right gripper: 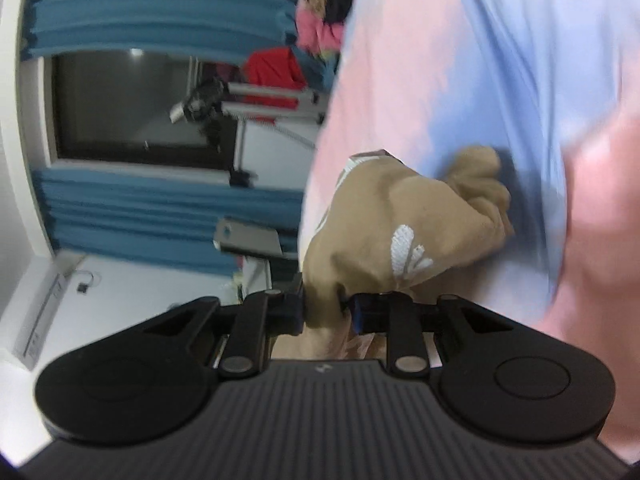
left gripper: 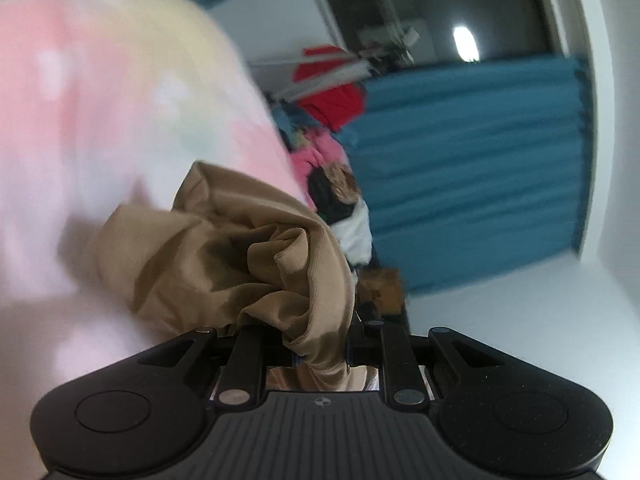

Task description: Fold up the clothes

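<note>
While both tongs pinch cloth, readings run near to far:
Left gripper (left gripper: pixel 320 354): pressed together on the bunched tan ribbed-knit garment (left gripper: pixel 240 256).
Right gripper (right gripper: pixel 326 314): pinching the same garment (right gripper: pixel 400 224), near its white embroidered emblem (right gripper: pixel 408 254).
Garment position: airborne, straight ahead of both; long axis cannot be told.
Backdrop: pastel tie-dye fabric (right gripper: pixel 480 80); clothes pile (left gripper: pixel 328 168) well apart.

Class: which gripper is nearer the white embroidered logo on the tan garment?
Right. The right gripper pinches the tan garment just below the logo; the left gripper grips cloth showing no logo.
</note>
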The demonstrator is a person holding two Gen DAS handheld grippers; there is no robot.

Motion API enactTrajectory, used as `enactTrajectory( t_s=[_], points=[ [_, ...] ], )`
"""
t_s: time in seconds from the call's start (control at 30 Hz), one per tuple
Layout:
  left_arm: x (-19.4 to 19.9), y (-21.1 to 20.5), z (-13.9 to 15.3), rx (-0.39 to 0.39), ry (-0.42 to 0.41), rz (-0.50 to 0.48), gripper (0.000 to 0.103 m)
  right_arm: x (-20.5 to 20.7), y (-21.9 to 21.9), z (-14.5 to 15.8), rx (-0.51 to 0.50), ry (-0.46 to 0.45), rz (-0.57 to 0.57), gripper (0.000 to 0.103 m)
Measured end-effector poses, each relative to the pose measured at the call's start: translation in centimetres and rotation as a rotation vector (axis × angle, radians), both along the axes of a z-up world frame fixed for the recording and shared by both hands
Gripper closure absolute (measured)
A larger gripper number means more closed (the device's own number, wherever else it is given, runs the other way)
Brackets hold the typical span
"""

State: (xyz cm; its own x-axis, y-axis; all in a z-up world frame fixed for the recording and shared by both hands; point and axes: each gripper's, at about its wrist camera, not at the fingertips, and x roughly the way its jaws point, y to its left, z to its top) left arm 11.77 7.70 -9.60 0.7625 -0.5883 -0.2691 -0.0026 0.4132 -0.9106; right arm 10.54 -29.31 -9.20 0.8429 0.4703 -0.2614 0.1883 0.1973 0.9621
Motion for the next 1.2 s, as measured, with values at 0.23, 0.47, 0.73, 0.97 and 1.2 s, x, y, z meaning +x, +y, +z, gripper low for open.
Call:
enactTrajectory(
  t_s=[0.23, 0.47, 0.73, 0.97, 1.2],
  points=[
    [10.6, -15.7, 7.5, 0.141, -0.075, -0.16, 0.083, 3.5, -12.4, 5.9, -0.07, -0.065, -0.153, 0.078],
    [21.3, -29.5, 9.0, 0.23, -0.19, -0.232, 0.083, 9.7, -24.1, 10.4, -0.315, -0.136, -0.267, 0.078],
    [25.2, -35.6, -2.0, 0.388, -0.204, -0.366, 0.082, 12.2, -26.1, 1.8, -0.559, -0.117, -0.319, 0.078],
    [23.4, -32.7, -11.1, 0.52, -0.161, -0.497, 0.08, 8.9, -22.8, -5.9, -0.627, 0.005, -0.254, 0.078],
    [21.7, -33.1, -12.7, 0.706, -0.176, -0.527, 0.05, 7.1, -21.9, -9.8, -0.535, 0.179, -0.239, 0.068]
  ],
)
